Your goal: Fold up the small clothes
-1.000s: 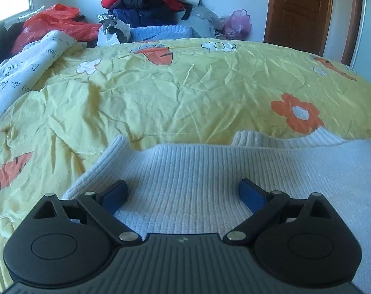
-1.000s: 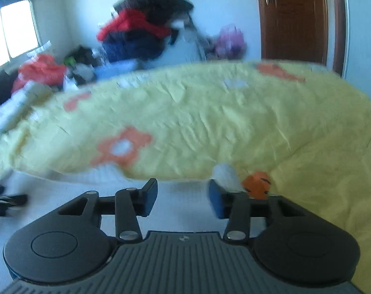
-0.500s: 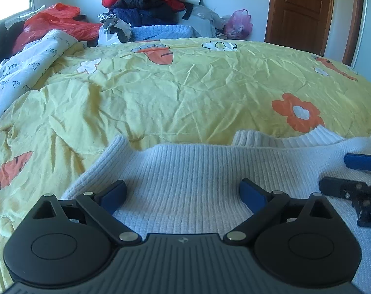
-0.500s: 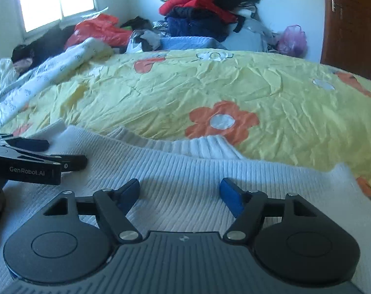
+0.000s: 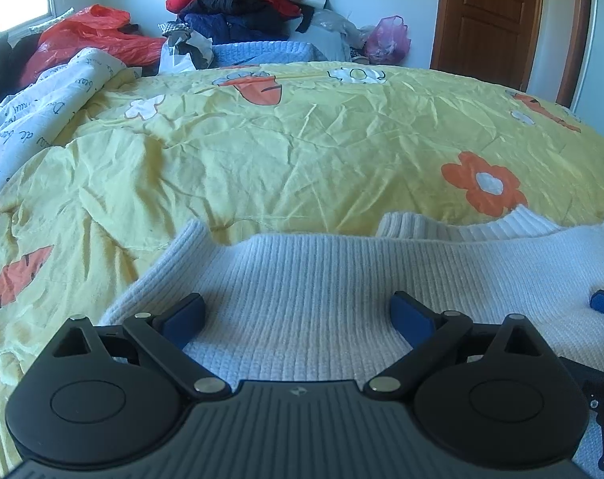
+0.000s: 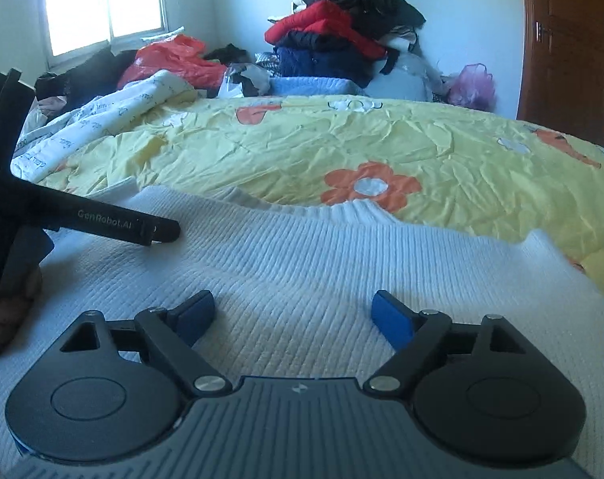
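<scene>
White knit sweater [image 5: 314, 279] flat on yellow floral bedspread [image 5: 286, 147] | clothes pile [image 6: 342, 40] behind | both tools spread, right just widening

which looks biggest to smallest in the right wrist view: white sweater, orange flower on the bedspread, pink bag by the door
1. white sweater, though it lies nearest the camera
2. orange flower
3. pink bag, far back, so its true size is unsure

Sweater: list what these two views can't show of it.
- Sweater hem and near part: both views, hidden under each tool's body.
- Its right shoulder and sleeve: left wrist view, cut off by the right edge.
- Its left side: right wrist view, behind the left tool and cut off by the left edge.
</scene>
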### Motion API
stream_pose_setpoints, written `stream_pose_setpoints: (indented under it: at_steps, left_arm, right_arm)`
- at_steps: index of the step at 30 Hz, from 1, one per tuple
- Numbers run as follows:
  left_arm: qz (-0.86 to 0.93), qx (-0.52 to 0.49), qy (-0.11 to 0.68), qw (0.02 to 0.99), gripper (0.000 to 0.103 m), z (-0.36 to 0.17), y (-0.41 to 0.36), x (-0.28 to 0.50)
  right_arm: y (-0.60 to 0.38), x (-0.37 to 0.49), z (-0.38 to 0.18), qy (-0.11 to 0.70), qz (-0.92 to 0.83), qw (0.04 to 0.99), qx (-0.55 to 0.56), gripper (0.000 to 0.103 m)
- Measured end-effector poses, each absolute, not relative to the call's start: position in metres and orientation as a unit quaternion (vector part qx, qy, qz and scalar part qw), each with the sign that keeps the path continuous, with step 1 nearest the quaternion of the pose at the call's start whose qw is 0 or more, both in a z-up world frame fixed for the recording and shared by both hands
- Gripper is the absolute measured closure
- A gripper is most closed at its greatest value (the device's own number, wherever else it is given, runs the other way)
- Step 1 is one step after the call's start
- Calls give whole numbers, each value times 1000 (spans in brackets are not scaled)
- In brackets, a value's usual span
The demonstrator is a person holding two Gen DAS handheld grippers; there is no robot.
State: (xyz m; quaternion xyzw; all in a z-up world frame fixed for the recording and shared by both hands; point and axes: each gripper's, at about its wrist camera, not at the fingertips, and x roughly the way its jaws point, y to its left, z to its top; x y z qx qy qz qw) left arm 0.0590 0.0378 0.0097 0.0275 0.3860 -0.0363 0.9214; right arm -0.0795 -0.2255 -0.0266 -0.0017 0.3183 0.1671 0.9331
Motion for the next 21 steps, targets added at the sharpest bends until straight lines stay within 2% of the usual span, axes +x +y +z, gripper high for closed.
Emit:
stream_pose_setpoints:
  at_steps: [4, 8, 13, 15, 18, 21]
  left_arm:
    - [-16, 28, 381, 924, 3, 24, 36, 45]
    - [-46, -20, 371, 927, 3, 43, 39, 11]
    - [-46, 12, 384, 922, 2, 23, 32, -2]
    - [-47, 14, 367, 929, 1, 18, 33, -7]
    - [-49, 21, 346, 937, 0, 9, 31, -11]
    - [-46, 14, 344, 938, 0, 7, 32, -9]
  right_arm:
    - [-229, -82, -26, 313, 168, 935, 7, 17]
    - [-235, -89, -18, 303, 158, 940, 20, 16]
    - [-258, -102, 5, 253, 139, 956, 40, 12]
    - [-267, -96, 3, 262, 113, 958, 13, 8]
    - [-283, -82, -24, 319, 77, 945, 0, 5]
    - [-291, -85, -25, 310, 92, 946, 26, 2]
